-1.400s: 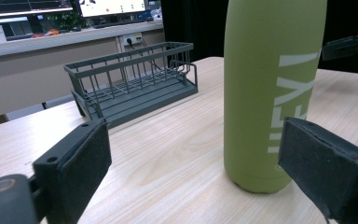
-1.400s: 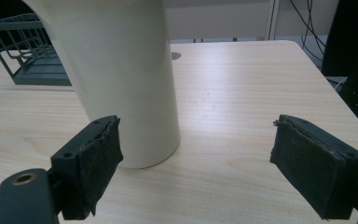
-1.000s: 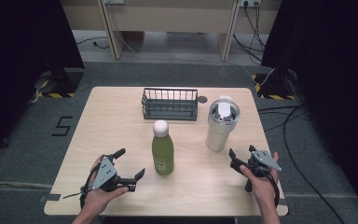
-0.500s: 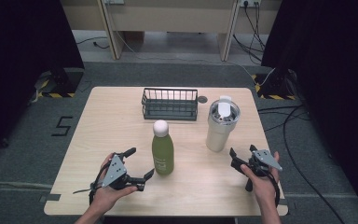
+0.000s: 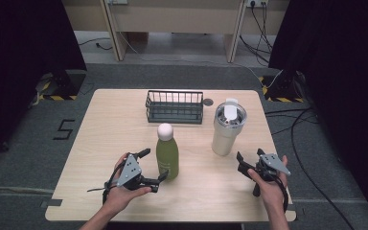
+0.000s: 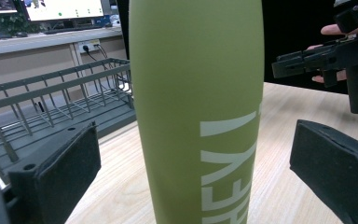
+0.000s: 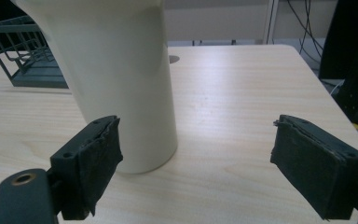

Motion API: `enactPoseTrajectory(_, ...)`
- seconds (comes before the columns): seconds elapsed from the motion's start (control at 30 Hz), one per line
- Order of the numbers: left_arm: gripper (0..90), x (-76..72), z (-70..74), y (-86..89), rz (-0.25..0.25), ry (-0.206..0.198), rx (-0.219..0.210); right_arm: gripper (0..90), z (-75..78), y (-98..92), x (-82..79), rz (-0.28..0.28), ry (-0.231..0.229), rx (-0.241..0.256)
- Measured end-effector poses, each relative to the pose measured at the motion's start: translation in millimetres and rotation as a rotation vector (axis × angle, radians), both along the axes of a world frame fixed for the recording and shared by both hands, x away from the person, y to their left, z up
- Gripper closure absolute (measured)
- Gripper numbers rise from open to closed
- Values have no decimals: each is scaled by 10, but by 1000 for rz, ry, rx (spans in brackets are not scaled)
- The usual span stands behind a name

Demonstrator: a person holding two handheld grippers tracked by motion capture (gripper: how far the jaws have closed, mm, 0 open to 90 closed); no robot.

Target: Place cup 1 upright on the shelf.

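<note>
Now left tool [image 5: 152, 166] is spread wide around the base of the bottle [image 5: 167, 152], one jaw on either side. Left gripper view shows a gap between each pad and the green wall, no touch. Bottle [image 6: 198, 112] stands upright on the surface [image 5: 110, 129], near the front middle, white cap on top. Left hand [image 5: 124, 189] sits close to the front edge, little room behind it. Open wood to the left of that tool out to the surface's left edge.

Right tool [image 5: 248, 163] is also spread, holding nothing, and sits near the front right corner. Its own view puts the tumbler [image 7: 116, 79] ahead and toward the left jaw, just in front of it, not between the pads. Bare wood lies ahead of the right jaw up to the far and right edges. Tumbler [image 5: 227, 128] stands upright right of the bottle, well apart from it, lid on.

Basket [image 5: 174, 107] sits behind the bottle toward the far edge, clear of both. Small dark disc [image 5: 208, 102] lies just beside the basket's right end.
</note>
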State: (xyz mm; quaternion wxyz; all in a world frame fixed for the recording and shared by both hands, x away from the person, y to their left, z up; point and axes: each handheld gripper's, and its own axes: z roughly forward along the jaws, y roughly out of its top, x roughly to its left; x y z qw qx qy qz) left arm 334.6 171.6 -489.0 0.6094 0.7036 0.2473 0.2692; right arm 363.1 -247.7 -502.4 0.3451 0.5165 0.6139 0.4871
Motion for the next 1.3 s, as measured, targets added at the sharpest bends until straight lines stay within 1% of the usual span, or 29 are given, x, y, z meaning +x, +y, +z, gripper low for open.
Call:
enactPoseTrajectory(0.07,8,2,-5,16,4,2,0,149,30,26,17,9,-17,-11)
enactPoseTrajectory(0.13,7,-1,-8,29,6,-2,4,144,49,69,37,28,-25,-22)
enactPoseTrajectory(0.2,4,-5,-15,44,11,-3,3,119,62,116,69,49,-33,-32)
enactPoseTrajectory(0.37,0,-13,-24,91,23,-3,8,44,144,278,161,135,-74,-65)
enactPoseTrajectory(0.43,0,-19,-27,107,28,-4,9,28,164,352,221,162,-85,-78)
enactPoseTrajectory(0.47,0,-23,-28,116,29,-3,9,29,168,380,261,167,-91,-95)
enactPoseTrajectory(0.53,0,-33,-31,132,32,-3,8,28,173,445,335,172,-91,-99)
enactPoseTrajectory(0.63,3,-43,-41,162,35,-2,4,29,182,518,438,170,-96,-120)
enactPoseTrajectory(0.7,5,-43,-46,174,37,0,4,31,184,553,500,166,-96,-117)
enactPoseTrajectory(0.77,6,-41,-49,178,36,0,1,37,184,576,558,158,-96,-128)
enactPoseTrajectory(0.83,8,-42,-49,178,35,0,1,42,191,595,606,152,-100,-126)
enactPoseTrajectory(1.07,17,-45,-76,196,33,7,0,65,208,622,733,145,-121,-116)
enactPoseTrajectory(1.3,30,-59,-69,208,25,0,-1,77,201,629,806,165,-131,-118)
